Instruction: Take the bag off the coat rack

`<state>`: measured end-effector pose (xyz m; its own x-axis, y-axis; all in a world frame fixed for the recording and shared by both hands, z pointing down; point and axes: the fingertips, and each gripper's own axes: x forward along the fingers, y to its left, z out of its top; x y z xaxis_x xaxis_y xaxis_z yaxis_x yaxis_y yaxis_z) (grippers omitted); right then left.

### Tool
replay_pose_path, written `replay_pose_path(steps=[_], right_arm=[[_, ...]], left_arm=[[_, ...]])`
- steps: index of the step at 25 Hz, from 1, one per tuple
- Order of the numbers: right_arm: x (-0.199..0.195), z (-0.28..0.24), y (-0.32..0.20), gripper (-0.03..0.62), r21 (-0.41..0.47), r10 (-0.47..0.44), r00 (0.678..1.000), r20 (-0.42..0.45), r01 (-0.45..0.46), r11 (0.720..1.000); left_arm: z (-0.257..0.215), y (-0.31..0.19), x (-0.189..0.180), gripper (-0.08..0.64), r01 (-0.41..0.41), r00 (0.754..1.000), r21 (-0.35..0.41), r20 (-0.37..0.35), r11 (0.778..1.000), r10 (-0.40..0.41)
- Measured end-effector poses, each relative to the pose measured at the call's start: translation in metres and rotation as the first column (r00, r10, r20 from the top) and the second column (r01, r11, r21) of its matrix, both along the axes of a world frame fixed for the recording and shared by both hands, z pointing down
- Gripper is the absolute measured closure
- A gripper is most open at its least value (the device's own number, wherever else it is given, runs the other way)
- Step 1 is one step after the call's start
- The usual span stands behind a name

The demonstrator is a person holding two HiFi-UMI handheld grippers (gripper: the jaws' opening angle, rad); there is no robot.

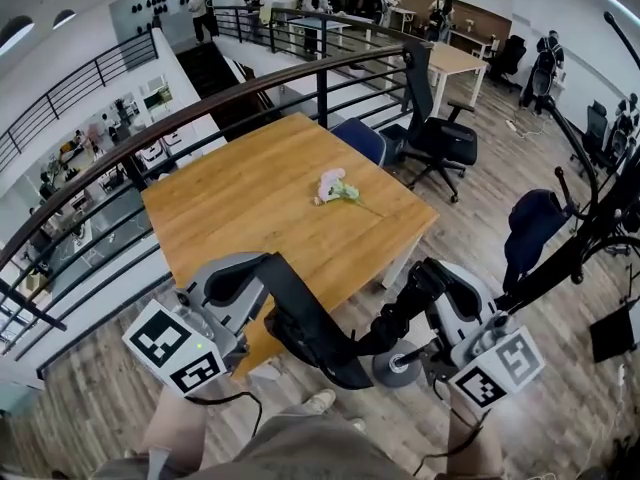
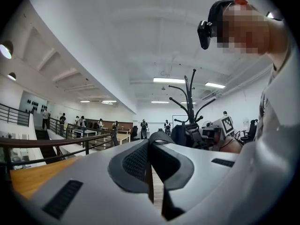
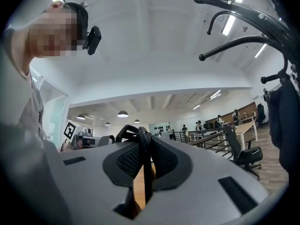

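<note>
My left gripper [image 1: 268, 266] has its jaws pressed together on a limp black fabric band [image 1: 315, 340], which arches up over the pads in the left gripper view. My right gripper [image 1: 425, 276] has its jaws all but together as well, nipping a thin edge of the same band. The band sags in a loop between the two pairs of jaws. Whether it is a bag's strap or a flat bag itself I cannot tell.

It hangs free, well apart from the black metal coat rack [image 1: 575, 253]. The rack stands to the outer side of my right jaws, and its curved hooks rise above and beyond them. On a low hook of that rack hangs a dark blue bag-like bundle [image 1: 530, 226], beyond and outward of the right jaws and touched by neither gripper.

Ahead of both pairs of jaws lies a square light-wood tabletop [image 1: 260, 193], with a small pink-and-white flower sprig [image 1: 336, 189] on its far right part. A black office chair [image 1: 437, 133] stands past the tabletop's far corner, by a dark curved railing [image 1: 200, 118].
</note>
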<state>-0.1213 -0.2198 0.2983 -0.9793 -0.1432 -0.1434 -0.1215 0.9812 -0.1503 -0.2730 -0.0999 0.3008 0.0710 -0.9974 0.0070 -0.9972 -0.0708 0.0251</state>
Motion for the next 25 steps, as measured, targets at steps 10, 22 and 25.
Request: replay_pose_path(steps=[10, 22, 25], right_arm=[[0.008, 0.057, -0.004, 0.543, -0.084, 0.018, 0.993, -0.113, -0.027, 0.996], [0.014, 0.078, 0.004, 0.543, -0.108, 0.016, 0.989, -0.15, -0.032, 0.994], [0.017, 0.078, 0.003, 0.543, -0.109, 0.022, 0.988, -0.151, -0.039, 0.993]], left_arm=[[0.058, 0.001, 0.0, 0.545, 0.021, 0.999, -0.116, -0.026, 0.993, -0.024], [0.084, 0.001, 0.004, 0.545, -0.01, 0.998, -0.16, -0.064, 0.987, 0.0], [0.084, 0.001, 0.004, 0.545, -0.01, 0.998, -0.162, -0.065, 0.987, 0.0]])
